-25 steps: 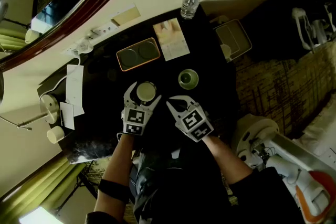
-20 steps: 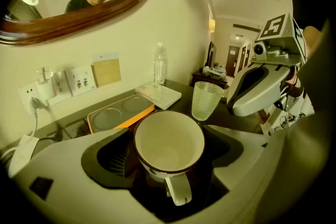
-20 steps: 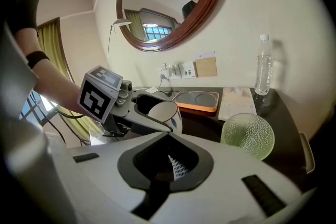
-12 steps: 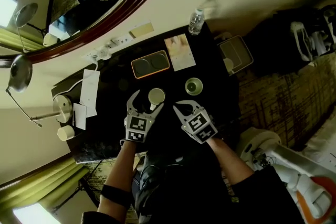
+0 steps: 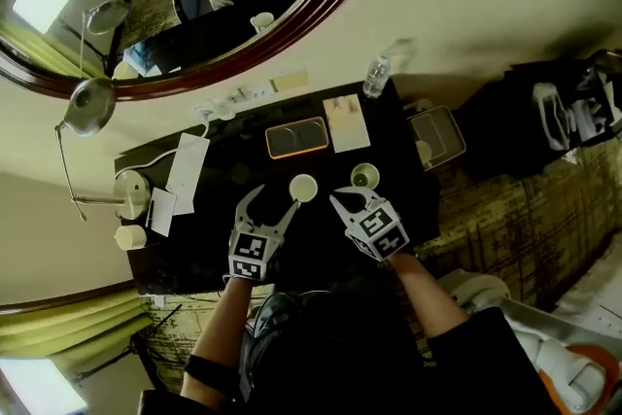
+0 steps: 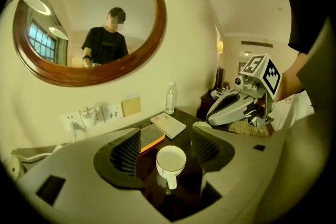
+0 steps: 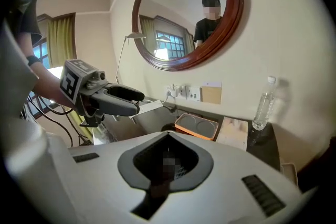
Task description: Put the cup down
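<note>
A white cup (image 6: 171,161) with a thin rim line stands upright on the black table (image 5: 209,238), its handle turned toward my left gripper. That left gripper (image 6: 165,136) hangs above and just behind it. Its jaws have just been closing partway, they stand open, and the pads are clear of the cup. In the head view the cup (image 5: 303,188) sits just past the left gripper (image 5: 275,204). My right gripper (image 5: 337,200) hovers to the cup's right, shut and empty; its own view shows the right gripper (image 7: 168,138) with jaws together.
A second cup with a greenish inside (image 5: 365,176) stands right of the white one. Behind are an orange tray (image 5: 297,137), a booklet (image 5: 348,123) and a water bottle (image 5: 377,76). A lamp base (image 5: 129,194) and papers lie at the left; a round mirror hangs above.
The left gripper's jaws were around the cup; now both grippers are raised and drawn back, the cup stands alone on the table, and the left jaws are narrower.
</note>
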`<state>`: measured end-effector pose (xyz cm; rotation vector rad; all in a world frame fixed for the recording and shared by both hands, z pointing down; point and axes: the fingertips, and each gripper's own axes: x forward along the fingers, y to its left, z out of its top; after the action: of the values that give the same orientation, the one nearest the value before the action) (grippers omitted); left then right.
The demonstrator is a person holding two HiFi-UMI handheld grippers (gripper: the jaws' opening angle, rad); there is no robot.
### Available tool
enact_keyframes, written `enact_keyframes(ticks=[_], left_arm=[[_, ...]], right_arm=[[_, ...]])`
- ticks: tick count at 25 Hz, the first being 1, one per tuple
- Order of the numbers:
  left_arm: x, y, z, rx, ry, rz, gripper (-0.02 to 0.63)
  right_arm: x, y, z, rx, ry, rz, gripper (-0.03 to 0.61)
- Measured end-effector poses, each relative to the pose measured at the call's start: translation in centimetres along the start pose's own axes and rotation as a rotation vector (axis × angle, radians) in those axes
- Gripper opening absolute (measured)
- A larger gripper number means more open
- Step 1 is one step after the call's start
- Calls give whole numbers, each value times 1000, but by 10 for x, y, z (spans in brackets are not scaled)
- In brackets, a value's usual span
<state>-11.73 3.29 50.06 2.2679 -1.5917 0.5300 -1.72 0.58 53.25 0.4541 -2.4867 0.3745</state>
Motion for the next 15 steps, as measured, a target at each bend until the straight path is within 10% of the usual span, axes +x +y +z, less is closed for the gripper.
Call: enact_keyframes(ticks=[8,15], left_arm=[[-42,18,8,-174,-76,101,9],[-52,15,5,-187,-48,125,9]], right_arm=[[-12,11,15,-43,-18,64,11],[-15,17,18,-56,-29,107,11]])
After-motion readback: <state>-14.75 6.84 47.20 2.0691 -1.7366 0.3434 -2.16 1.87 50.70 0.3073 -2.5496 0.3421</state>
